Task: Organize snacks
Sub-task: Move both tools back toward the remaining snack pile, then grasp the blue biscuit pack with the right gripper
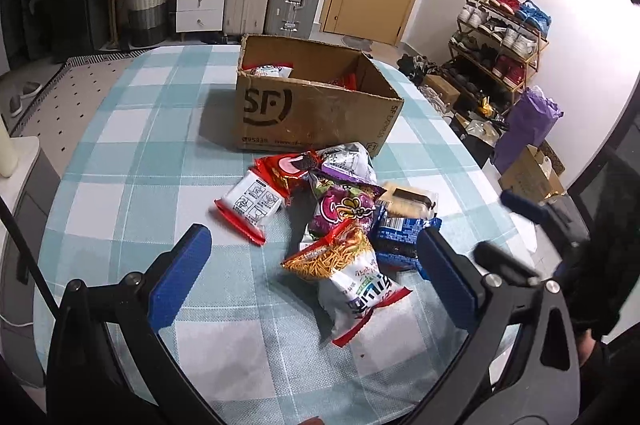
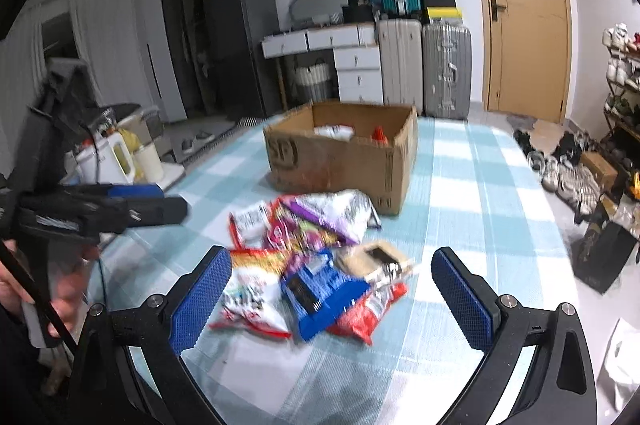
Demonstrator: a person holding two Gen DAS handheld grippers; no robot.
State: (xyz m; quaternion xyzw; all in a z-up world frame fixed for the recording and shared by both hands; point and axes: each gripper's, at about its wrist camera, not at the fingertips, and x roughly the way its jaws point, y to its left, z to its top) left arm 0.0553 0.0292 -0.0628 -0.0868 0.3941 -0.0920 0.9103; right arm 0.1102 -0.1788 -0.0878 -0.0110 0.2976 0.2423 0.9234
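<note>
My left gripper (image 1: 316,257) and right gripper (image 2: 332,289) are both spread wide, holding nothing, above the snack packets (image 1: 340,217) piled on the checked table (image 1: 140,145) before the cardboard box (image 1: 316,117).

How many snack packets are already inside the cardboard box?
2 visible in the cardboard box: a white packet in the far-left corner and a red packet toward the middle-right. Its walls may hide more.

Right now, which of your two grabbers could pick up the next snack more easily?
Probably the left gripper: it is open, with the noodle packet lying between its fingers. The right gripper, also open, hangs over the blue packet.
</note>
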